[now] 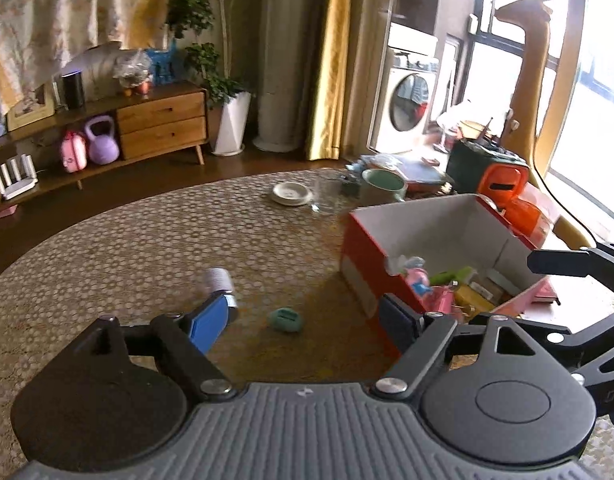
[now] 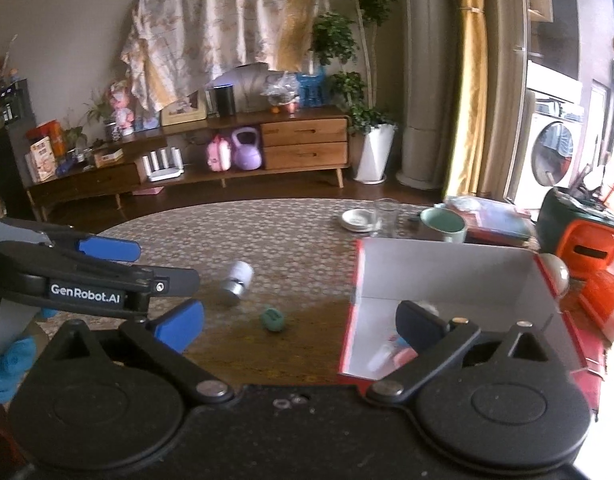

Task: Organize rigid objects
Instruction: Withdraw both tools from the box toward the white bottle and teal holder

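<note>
Rigid objects are split between two places: several small items already lie inside the red-and-white box (image 1: 439, 236), while two wait loose on the worktop (image 1: 147, 240). From the left wrist view, the white-and-grey bottle (image 1: 220, 280) lies on its side at about 11 o'clock from the left gripper (image 1: 307, 316), just beyond its blue finger, and the small teal piece (image 1: 285, 319) sits almost dead ahead at 12 o'clock, between the two fingers but not touched. The box stands at 2 o'clock, its near corner just beside the dark finger.

Both sets of jaws stand wide apart and hold nothing. The right gripper (image 2: 303, 316) hovers with one finger over the box interior (its contents are partly hidden behind that finger).

My judgement is that the teal piece is the natural next pick for the left gripper. It is low and rounded, so the approach should come down nearly to the patterned cloth with the piece centred between the fingers, closing across its narrower side. A high or off-centre close would likely squirt it forward. The bottle will roll readily; clamp across its body rather than nudging it. Lift clear of the box wall before releasing, and keep the right gripper out of the drop path.
</note>
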Tool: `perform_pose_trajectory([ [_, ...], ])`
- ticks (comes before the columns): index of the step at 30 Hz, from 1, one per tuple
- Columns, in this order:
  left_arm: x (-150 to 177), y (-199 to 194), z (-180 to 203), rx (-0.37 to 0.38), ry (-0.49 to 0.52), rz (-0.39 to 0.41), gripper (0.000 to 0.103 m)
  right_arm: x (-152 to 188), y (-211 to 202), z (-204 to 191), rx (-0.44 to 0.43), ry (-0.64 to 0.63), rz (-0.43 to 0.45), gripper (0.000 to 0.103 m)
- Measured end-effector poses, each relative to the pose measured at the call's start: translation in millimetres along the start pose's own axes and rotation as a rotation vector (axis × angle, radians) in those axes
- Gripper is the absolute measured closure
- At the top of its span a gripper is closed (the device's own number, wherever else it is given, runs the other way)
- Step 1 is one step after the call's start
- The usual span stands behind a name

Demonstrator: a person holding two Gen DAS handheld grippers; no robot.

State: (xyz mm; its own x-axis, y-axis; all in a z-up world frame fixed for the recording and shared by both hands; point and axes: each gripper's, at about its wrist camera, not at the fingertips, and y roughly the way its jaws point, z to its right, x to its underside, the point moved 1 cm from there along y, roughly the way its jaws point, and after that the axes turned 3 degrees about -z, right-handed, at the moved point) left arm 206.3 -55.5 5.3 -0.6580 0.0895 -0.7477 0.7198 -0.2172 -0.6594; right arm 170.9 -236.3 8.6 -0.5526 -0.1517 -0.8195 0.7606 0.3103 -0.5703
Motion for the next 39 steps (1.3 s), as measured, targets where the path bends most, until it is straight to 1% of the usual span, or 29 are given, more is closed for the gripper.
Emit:
perform_pose_trajectory([
  [3, 6.9, -2.8, -19.0, -0.012, -0.037, 0.018, 0.020, 0.3, 7.0, -13.4, -0.019, -0.012, -0.005, 0.000],
  [7, 15.2, -1.6, -47.7, -0.051, -0.076, 0.027, 0.020, 3.3, 19.5, -34.4, -0.029, -0.061, -0.029, 0.000],
  [15, 25.5, 16.0, -96.4, -0.076, -0.141, -0.003, 0.020, 8.6, 59.3, -66.1, -0.031, -0.122, -0.082, 0.000],
  [19, 29.9, 33.7, -113.6, -0.093, -0.171, -0.026, 0.020, 12.9, 86.1, -70.7, -0.030, -0.126, -0.117, 0.000],
  [22, 31.8, 52.8, -119.4, -0.104, -0.167, -0.054, 0.020, 16.9, 109.1, -69.4, -0.026, -0.122, -0.152, 0.000],
  [26, 31.8, 76.1, -123.0, -0.115, -0.164, -0.069, 0.020, 20.4, 135.2, -65.7, -0.019, -0.118, -0.186, 0.002],
  [28, 29.8, 87.1, -124.4, -0.106, -0.170, -0.077, 0.020, 22.0, 146.8, -63.7, -0.018, -0.116, -0.200, 0.003],
  [33, 20.5, 116.0, -120.8, -0.103, -0.167, -0.097, 0.020, 24.6, 171.6, -56.7, -0.010, -0.111, -0.226, 0.004],
  [39, 7.8, 148.4, -111.9, -0.090, -0.148, -0.113, 0.020, 27.5, 197.2, -46.1, -0.006, -0.076, -0.268, 0.009],
])
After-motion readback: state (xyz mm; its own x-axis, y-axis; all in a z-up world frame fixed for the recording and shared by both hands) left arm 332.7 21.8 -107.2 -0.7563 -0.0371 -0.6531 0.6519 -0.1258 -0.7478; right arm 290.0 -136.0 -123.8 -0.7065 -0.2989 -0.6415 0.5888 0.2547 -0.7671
